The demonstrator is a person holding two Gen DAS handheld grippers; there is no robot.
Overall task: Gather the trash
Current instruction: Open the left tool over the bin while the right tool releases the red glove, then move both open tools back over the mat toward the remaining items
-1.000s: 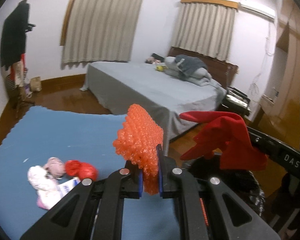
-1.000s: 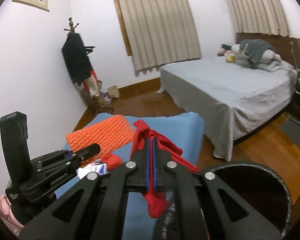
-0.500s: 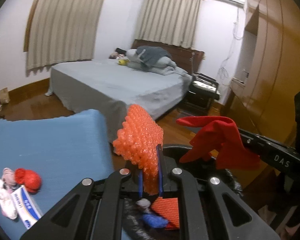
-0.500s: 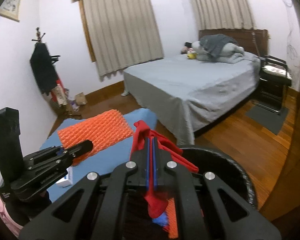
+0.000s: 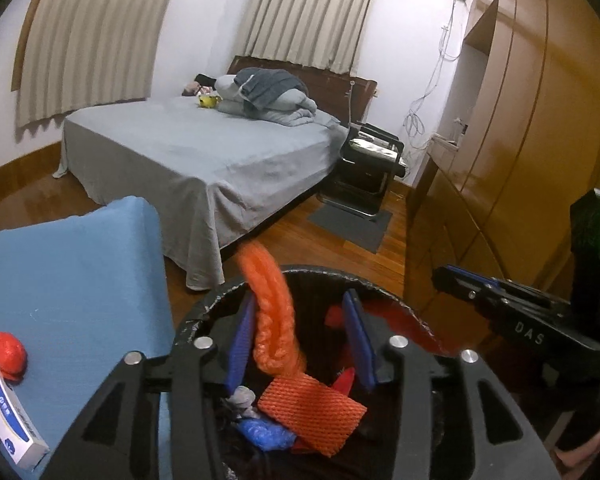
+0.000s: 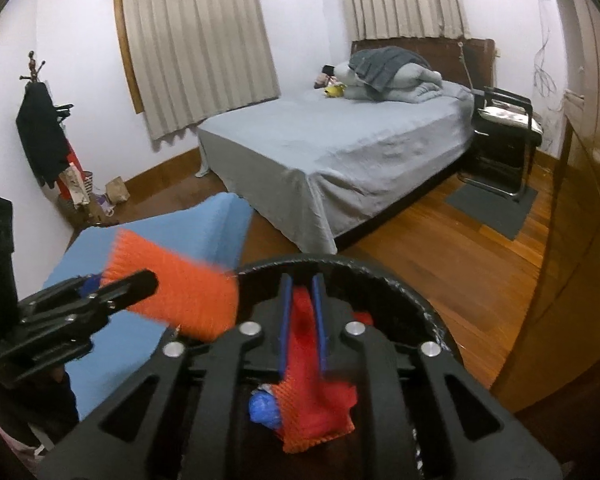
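Both grippers over the round black trash bin (image 5: pixel 404 308).
Left gripper (image 5: pixel 300 336) has just been opening, jaws apart, orange foam net (image 5: pixel 274 320) between them; right gripper (image 6: pixel 302 316) has just been opening too, red cloth (image 6: pixel 308 364) slipping through.

Black hand-held gripper (image 5: pixel 298 330) frames, silver screws, blue finger pads (image 5: pixel 240 344), white "DAS" lettering.

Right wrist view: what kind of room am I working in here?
A bedroom, by the look of it: a made bed with bedding piled at the headboard, curtained windows, and a coat stand in the corner.
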